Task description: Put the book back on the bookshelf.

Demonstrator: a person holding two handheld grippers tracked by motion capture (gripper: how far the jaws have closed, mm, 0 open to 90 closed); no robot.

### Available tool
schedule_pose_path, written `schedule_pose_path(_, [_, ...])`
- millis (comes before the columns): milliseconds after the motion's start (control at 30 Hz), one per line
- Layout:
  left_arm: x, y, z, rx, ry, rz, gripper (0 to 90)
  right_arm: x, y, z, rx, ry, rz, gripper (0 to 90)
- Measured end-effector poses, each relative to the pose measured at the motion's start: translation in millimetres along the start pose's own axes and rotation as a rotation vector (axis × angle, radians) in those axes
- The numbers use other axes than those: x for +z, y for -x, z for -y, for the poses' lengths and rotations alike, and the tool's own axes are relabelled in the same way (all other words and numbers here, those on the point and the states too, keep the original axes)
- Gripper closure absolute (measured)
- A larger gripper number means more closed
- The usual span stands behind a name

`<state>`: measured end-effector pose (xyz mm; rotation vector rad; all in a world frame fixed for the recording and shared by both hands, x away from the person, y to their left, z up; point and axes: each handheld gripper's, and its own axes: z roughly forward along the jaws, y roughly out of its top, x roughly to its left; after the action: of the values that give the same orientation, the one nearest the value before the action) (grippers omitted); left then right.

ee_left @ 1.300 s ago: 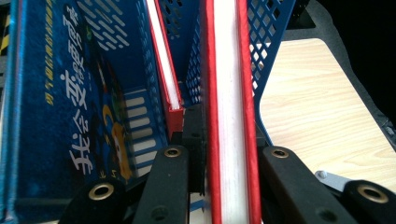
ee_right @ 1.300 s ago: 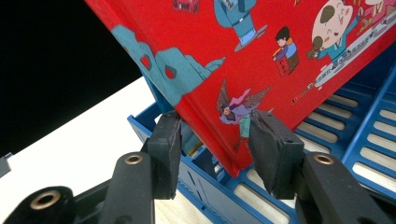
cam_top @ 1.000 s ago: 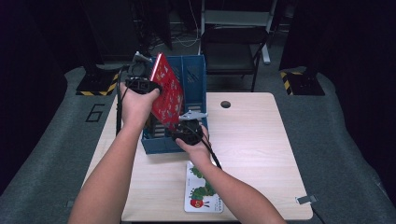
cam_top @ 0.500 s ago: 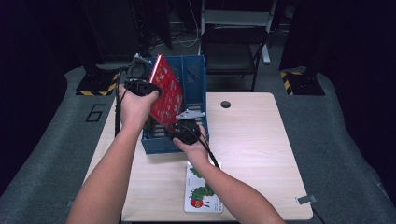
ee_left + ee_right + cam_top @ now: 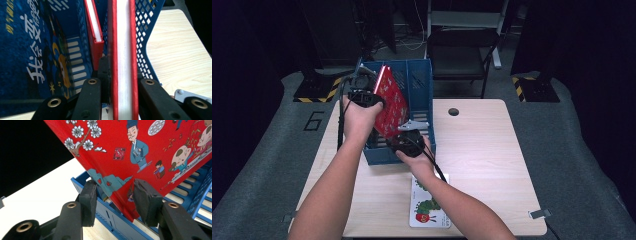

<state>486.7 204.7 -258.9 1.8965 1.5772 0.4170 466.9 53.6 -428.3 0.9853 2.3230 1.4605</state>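
Observation:
A red picture book (image 5: pixel 389 102) hangs tilted over the blue file rack (image 5: pixel 419 82). My left gripper (image 5: pixel 372 97) is shut on its upper edge. In the left gripper view both jaws press the red covers of the book (image 5: pixel 123 50) around its white page block, the left gripper (image 5: pixel 122 72) pointing down into the rack (image 5: pixel 147 32). My right gripper (image 5: pixel 412 131) sits at the rack's front wall. In the right gripper view its jaws (image 5: pixel 116 195) stand apart astride the rack's rim (image 5: pixel 110 217), with the book's painted cover (image 5: pixel 140 145) just behind them and untouched.
A second red book (image 5: pixel 96 35) and a dark blue book (image 5: pixel 30 50) stand in the rack's other slots. A caterpillar picture book (image 5: pixel 428 207) lies flat near the table's front edge. A dark chair (image 5: pixel 459 50) stands beyond the table.

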Motion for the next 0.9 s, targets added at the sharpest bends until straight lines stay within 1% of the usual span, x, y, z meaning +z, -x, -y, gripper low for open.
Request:
schedule_pose_path(33, [0.6, -0.2, 0.4, 0.007, -0.004, 0.0, 78.7, 0.4, 0.4, 0.6, 0.002, 0.001, 0.0, 54.1])
schedule_pose_path(67, [1.5, 0.7, 0.8, 0.001, -0.005, 0.001, 78.8, 0.4, 0.9, 1.1, 0.001, -0.002, 0.002, 54.1])
schedule_pose_path(100, [2.0, 0.6, 0.9, 0.014, -0.008, -0.001, 78.8, 0.6, 1.7, 1.5, -0.003, -0.001, 0.002, 54.1])
schedule_pose_path(133, [2.7, 1.6, 1.4, 0.005, -0.006, 0.002, 78.8, 0.9, 1.5, 2.3, 0.007, -0.003, -0.002, 54.1])
schedule_pose_path(167, [3.4, 1.4, 1.6, 0.018, -0.009, 0.002, 78.8, 0.7, 1.4, 2.7, 0.012, -0.007, 0.001, 54.1])
schedule_pose_path(200, [4.3, 1.5, 1.9, 0.02, -0.011, 0.003, 78.8, 1.0, 1.8, 3.3, 0.013, -0.006, 0.003, 54.1])
schedule_pose_path(233, [5.1, 2.4, 2.5, 0.009, -0.01, 0.004, 78.8, 1.2, 2.3, 3.7, 0.011, -0.006, 0.0, 54.1])
schedule_pose_path(267, [6.1, 2.3, 2.9, 0.009, -0.013, 0.005, 78.8, 1.5, 3.2, 3.8, 0.0, -0.004, 0.002, 54.1])
schedule_pose_path(300, [7.3, 1.6, 3.2, 0.017, -0.018, 0.003, 78.7, 1.2, 2.8, 4.2, 0.007, -0.007, 0.005, 54.1])
schedule_pose_path(333, [8.4, 2.4, 3.8, 0.003, -0.016, 0.004, 78.8, 1.5, 2.4, 4.6, 0.014, -0.008, 0.004, 54.1])
schedule_pose_path(400, [10.2, 1.1, 4.3, 0.016, -0.022, 0.001, 78.7, 2.1, 2.2, 5.2, 0.009, -0.012, 0.003, 54.1])
schedule_pose_path(500, [13.6, -0.5, 6.3, 0.01, -0.025, 0.005, 78.7, 3.0, 2.5, 5.5, -0.008, -0.016, 0.004, 54.1])
schedule_pose_path(633, [17.4, -1.6, 8.2, 0.009, -0.034, 0.006, 78.6, 3.3, 2.3, 5.6, -0.014, -0.017, 0.004, 54.1])
schedule_pose_path(767, [21.8, -1.3, 9.4, 0.017, -0.045, 0.004, 78.6, 3.4, 1.0, 5.7, -0.007, -0.013, 0.002, 54.1])
schedule_pose_path(900, [26.0, -1.6, 10.6, 0.012, -0.051, 0.002, 78.6, 3.4, -0.1, 5.0, -0.006, -0.009, -0.001, 54.1])
